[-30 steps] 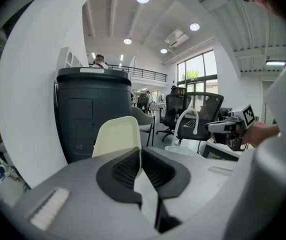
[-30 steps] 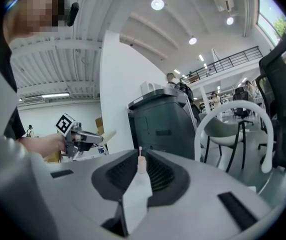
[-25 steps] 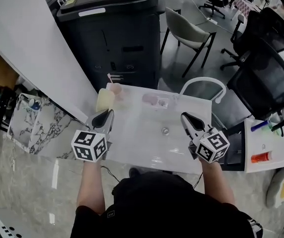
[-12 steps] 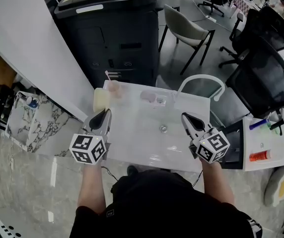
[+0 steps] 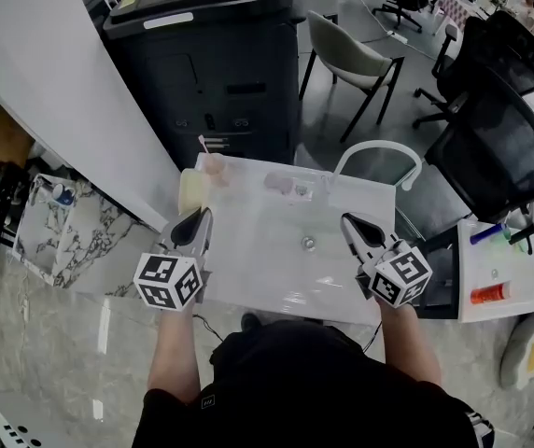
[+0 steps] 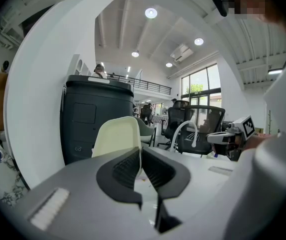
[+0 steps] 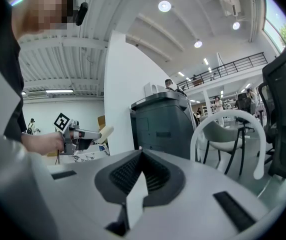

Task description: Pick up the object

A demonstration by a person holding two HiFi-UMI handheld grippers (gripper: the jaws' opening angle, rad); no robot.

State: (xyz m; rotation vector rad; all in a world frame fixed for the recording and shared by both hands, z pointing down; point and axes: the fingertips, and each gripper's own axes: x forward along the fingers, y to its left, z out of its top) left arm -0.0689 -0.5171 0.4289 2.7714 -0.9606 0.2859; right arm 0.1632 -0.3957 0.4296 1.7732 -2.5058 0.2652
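Grey polished floor [image 5: 52, 343] ran all round a small white glossy table [image 5: 276, 283] in an office setting. Far left sat a marble-pattern surface [image 5: 90, 241] and a slanted white wall panel [image 5: 62, 91]. Big dark copier [image 5: 211, 63] stood just beyond the table's far edge.

Left gripper [image 5: 203, 215] hovered over the table's near-left part, jaws all but together with nothing between them. Ahead of it at the far-left corner lay a cream block [image 5: 192, 192], with a pink cup [image 5: 216, 166] and its straw just beyond. At far middle a pale pink lump [image 5: 279, 185] sat beside a clear piece [image 5: 304, 191], both too blurred to name.

Small round piece [image 5: 310, 244] lay at table centre, between the grippers, touched by neither, nothing in the way. Could not tell which table item was the object to pick. Right gripper [image 5: 346, 219] hovered over the near-right part, jaws closed, empty.

White looped chair back [image 5: 379, 152] stood just beyond the far-right edge, with a beige chair [image 5: 351, 54] farther off. Black mesh office chair [image 5: 500, 147] was at right, above a white side stand [image 5: 500, 269] with an orange item [image 5: 491, 296] and a blue pen [image 5: 488, 236].

Table was smooth and reflective. Cream block was matte and slab-shaped with rounded corners. Round piece looked metallic. Jaw pads were black and ribbed.
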